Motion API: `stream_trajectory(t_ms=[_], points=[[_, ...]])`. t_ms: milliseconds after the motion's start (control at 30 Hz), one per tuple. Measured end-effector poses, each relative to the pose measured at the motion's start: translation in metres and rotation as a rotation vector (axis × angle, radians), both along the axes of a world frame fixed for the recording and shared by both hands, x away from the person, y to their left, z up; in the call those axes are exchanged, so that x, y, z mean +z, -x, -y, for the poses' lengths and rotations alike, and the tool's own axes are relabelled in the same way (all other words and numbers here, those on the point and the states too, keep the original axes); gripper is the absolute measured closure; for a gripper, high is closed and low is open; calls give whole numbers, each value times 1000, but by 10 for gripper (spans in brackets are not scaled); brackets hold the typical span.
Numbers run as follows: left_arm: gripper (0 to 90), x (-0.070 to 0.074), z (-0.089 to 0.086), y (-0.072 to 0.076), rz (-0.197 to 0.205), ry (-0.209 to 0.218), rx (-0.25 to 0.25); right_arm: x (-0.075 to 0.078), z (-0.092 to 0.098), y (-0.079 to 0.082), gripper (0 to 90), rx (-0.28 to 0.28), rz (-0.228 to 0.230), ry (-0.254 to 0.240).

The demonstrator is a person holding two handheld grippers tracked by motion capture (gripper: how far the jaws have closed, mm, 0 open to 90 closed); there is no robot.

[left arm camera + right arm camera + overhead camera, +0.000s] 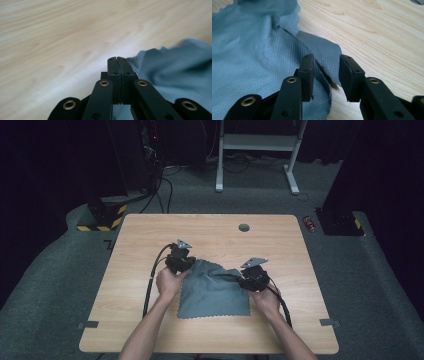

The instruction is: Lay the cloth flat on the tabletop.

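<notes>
left gripper (186,266) clamped on cloth (214,292) corner | right gripper (243,281) jaws apart around edge

Grey-blue textured cloth (212,292) on my table.
I see it lying mostly flat near the table's front edge, scalloped hem toward me, its far corners lifted and creased, one fold rumpled.

Both forearms come in from below, each hand wrapped around a claw. The left claw (181,262) points away from the person, its jaws pressed tight together. The right claw (250,279) angles inward toward the left one, its jaws standing apart.
</notes>
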State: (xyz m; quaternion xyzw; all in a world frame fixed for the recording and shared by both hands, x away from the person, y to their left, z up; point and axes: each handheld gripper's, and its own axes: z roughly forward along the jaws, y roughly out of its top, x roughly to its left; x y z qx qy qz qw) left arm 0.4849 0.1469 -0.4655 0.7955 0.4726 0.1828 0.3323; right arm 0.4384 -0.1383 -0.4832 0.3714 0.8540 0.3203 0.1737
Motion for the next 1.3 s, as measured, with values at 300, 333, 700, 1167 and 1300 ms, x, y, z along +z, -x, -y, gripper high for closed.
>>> stream_trajectory(t_ms=[300,333,700,1167,1300], points=[[892,-21,-6,-20,-56,-45,63,0,5,-5,657,-23,-30,-20],[891,-21,-6,-20,-56,-45,63,0,5,-5,657,-23,-30,-20],[573,-22,-13,3,-1,-67,89,-9,2,-11,722,-33,-36,17],[458,-48,-23,37,-5,-35,81,-15,9,-31,675,-115,-62,-35],[442,-52,-28,44,7,20,107,-12,5,-36,662,-132,3,-74]])
